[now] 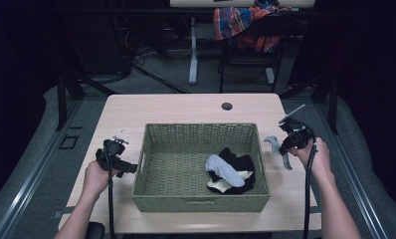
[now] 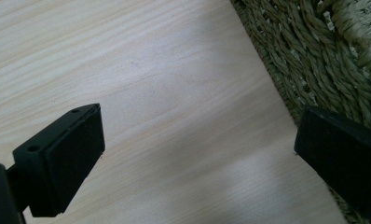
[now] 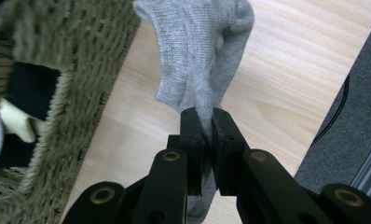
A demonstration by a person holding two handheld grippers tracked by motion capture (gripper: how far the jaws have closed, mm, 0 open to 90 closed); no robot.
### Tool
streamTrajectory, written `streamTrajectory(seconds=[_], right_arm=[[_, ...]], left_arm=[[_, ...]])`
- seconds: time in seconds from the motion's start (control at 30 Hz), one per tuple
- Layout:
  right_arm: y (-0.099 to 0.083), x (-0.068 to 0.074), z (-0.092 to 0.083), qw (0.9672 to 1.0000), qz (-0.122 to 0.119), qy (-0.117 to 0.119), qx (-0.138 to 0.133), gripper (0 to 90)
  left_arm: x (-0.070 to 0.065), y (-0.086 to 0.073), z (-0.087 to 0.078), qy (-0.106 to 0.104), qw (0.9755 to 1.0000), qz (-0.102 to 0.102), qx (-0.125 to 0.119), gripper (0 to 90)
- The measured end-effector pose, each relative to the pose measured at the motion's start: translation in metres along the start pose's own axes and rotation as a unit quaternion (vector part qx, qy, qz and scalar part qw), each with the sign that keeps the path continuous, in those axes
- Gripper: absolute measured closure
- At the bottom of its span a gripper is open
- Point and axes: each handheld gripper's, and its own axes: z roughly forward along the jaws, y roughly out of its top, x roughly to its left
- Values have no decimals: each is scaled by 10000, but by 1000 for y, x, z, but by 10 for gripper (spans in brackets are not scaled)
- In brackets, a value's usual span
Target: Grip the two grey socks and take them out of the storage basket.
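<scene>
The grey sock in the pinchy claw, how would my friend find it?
Start at the woven basket on the table. Look just past its right side, where the right gripper is shut on a grey sock. It hangs outside the basket, unlike the other socks, which are piled inside.

grey sock point(image 3: 200, 60) top cut off by frame edge, basket point(image 2: 323, 56) mostly cropped

High view overlooks table point(image 1: 136, 112); gripper views sit close (sharing basket point(image 1: 156, 164) wall).
</scene>
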Motion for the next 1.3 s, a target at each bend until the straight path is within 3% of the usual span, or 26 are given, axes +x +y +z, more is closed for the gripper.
streamTrajectory(seconds=[0.1, 0.13, 0.3, 0.53, 0.67, 0.8, 0.83, 1.07, 1.2, 1.3], right_arm=[[-1, -3, 4, 10000, 70, 6, 27, 847], [-1, -5, 4, 9999, 10, 22, 155, 847], [-3, -8, 14, 9998, 146, 56, 111, 846], [-4, -13, 28, 9995, 188, 62, 257, 842], [-2, -13, 34, 9990, 101, 87, 415, 834], [-1, -11, 41, 9991, 122, 81, 397, 792], [0, -11, 40, 9984, 25, 36, 557, 773], [1, -7, 31, 9997, 71, 58, 246, 570], [3, -5, 12, 10000, -7, 23, 75, 451], [2, -1, -5, 9995, 69, 111, -275, 378]], left_arm=[[0, 0, 0, -1, 10000, 7, 12, 17], [0, 0, 0, -7, 10000, 9, 18, 17], [0, 0, 0, -8, 10000, 11, 18, 17], [-1, 0, 0, 6, 10000, 10, 9, 18], [-1, 0, 1, 3, 10000, 15, 14, 18], [-1, 0, 1, -5, 10000, 18, 26, 18], [-1, 0, 1, -4, 10000, 15, 24, 18], [-1, 0, 1, -9, 10000, 17, 23, 18], [0, 0, 1, -8, 10000, 19, 17, 18], [-1, 0, 1, -6, 10000, 19, 19, 18]])
